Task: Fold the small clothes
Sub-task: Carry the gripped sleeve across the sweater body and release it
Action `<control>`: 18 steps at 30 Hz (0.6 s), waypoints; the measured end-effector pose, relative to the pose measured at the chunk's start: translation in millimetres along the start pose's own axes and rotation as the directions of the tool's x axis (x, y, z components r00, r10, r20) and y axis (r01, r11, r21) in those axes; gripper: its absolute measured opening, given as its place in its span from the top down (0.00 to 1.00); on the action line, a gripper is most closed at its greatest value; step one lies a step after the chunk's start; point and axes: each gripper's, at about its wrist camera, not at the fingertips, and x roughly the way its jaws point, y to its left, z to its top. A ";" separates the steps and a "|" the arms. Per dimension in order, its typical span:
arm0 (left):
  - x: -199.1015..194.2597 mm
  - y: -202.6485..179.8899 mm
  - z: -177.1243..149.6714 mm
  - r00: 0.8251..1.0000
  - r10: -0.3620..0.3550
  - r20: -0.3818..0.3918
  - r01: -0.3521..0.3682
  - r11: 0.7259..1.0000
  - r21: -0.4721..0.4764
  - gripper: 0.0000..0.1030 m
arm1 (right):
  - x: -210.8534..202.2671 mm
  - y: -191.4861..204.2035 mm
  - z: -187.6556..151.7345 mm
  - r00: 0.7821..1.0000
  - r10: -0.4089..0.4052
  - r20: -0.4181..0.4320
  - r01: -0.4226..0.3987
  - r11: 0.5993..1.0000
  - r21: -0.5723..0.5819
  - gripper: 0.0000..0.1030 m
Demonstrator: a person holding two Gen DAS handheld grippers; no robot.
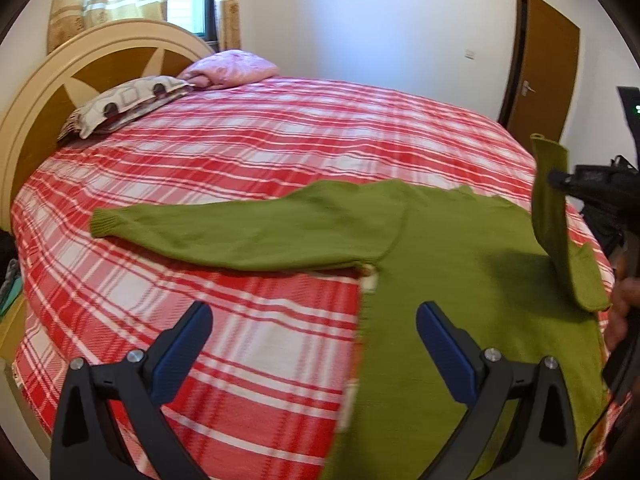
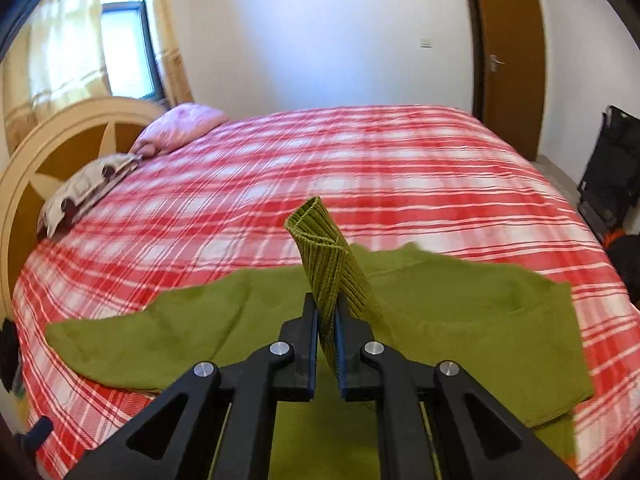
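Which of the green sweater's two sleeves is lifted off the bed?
The knitted green sleeve pinched by the right gripper is raised; the other sleeve lies flat on the plaid bedspread.

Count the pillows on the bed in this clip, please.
2, both by the headboard: a patterned pillow lying flat, and a pink pillow just beyond it, nearer the window. None seems hidden.

The green sweater (image 1: 460, 240) is showing as matt knitted cloth, its cuff (image 2: 328, 264) ribbed and rough. The bedspread (image 1: 240, 152) is looking like smooth woven checked cloth. The left tongs (image 1: 314, 344) are showing matt black plastic arms, blue textured pads (image 1: 448, 352) and shiny metal screws. The headboard (image 1: 92, 64) is looking like glossy wood.
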 end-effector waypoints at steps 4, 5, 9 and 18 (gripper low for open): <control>9.6 17.1 0.0 1.000 0.016 -0.016 -0.016 0.999 -0.031 0.00 | 27.3 20.4 -7.1 0.999 0.022 -0.034 -0.022 1.000 0.001 0.93; 12.8 20.5 -0.1 1.000 0.018 -0.022 -0.019 0.999 -0.040 0.00 | 34.7 25.4 -8.6 0.999 0.028 -0.043 -0.028 1.000 -0.001 0.93; 19.6 30.3 -2.4 0.999 0.026 -0.039 -0.028 0.998 -0.054 0.00 | 58.2 41.5 -19.3 0.996 0.033 -0.081 -0.035 0.999 -0.020 0.93; 33.6 39.4 -4.7 0.997 0.044 -0.064 -0.048 0.997 -0.060 0.00 | 100.7 59.2 -53.5 0.946 0.200 -0.253 -0.203 0.979 0.016 0.81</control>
